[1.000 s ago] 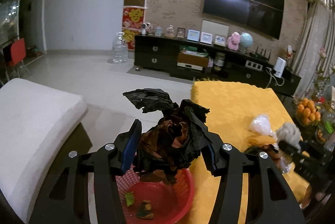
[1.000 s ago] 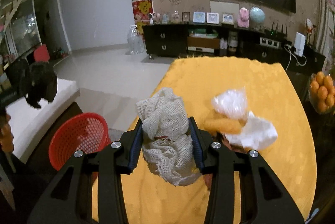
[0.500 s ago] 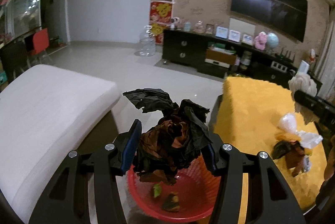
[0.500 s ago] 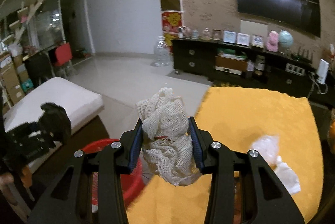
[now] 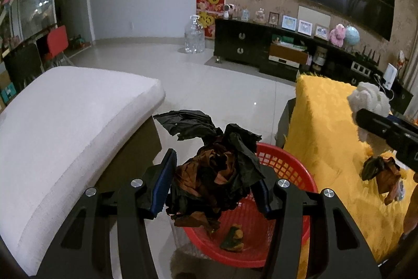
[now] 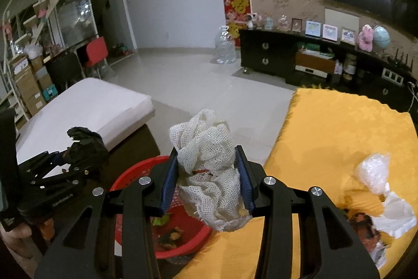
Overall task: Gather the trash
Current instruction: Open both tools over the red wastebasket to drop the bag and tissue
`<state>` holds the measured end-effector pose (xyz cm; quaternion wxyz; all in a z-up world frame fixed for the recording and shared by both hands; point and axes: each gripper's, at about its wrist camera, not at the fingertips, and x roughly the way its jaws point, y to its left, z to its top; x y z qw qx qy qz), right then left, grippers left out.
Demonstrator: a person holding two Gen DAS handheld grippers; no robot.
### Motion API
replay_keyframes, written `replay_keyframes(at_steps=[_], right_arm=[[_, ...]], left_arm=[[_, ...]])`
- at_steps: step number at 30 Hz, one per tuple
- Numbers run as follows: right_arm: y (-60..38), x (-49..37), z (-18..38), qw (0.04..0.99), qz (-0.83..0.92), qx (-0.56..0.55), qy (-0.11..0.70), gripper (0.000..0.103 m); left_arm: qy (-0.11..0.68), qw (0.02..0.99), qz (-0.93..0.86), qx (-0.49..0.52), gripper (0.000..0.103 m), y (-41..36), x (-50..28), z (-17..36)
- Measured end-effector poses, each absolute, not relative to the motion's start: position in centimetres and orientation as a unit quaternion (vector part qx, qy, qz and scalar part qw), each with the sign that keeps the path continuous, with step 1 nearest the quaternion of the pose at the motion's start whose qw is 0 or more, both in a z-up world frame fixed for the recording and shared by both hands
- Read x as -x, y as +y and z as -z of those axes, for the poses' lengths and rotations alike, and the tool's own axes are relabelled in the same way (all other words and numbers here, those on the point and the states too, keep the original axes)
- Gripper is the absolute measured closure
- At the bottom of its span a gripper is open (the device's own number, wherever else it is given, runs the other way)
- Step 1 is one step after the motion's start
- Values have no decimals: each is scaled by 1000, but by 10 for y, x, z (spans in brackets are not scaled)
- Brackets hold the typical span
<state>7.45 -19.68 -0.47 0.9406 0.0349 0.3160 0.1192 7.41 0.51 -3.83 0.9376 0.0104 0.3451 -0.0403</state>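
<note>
1. Basket (image 5: 284, 166), red, on floor: below and just past L jaws; below-left of R jaws in R view. Scraps already inside.
2. Table (image 6: 339, 127), yellow cloth, right of both; more trash (image 6: 376, 174) left there.
3. L gripper (image 5: 213, 181): jaws part-closed, clamping dark wad (image 5: 216, 164) over basket. Step: drop-off. Next: open jaws.
4. R gripper (image 6: 207, 181): part-closed on mesh wad (image 6: 206, 156), near table edge; needs shift left over basket.

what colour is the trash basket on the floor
Red basket, with a mesh-pattern wall; clearest in the left wrist view.

Both hand-held grippers, left (image 5: 213, 183) and right (image 6: 206, 179), clamp loads.
</note>
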Motion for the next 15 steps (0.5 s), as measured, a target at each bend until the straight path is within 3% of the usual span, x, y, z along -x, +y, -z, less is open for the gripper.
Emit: replay_keyframes(at_steps=[15], right_arm=[[-165,-91,43,911,-160,-41,378,62]], left_arm=[[413,909,52,-11,51,1,-86,79]])
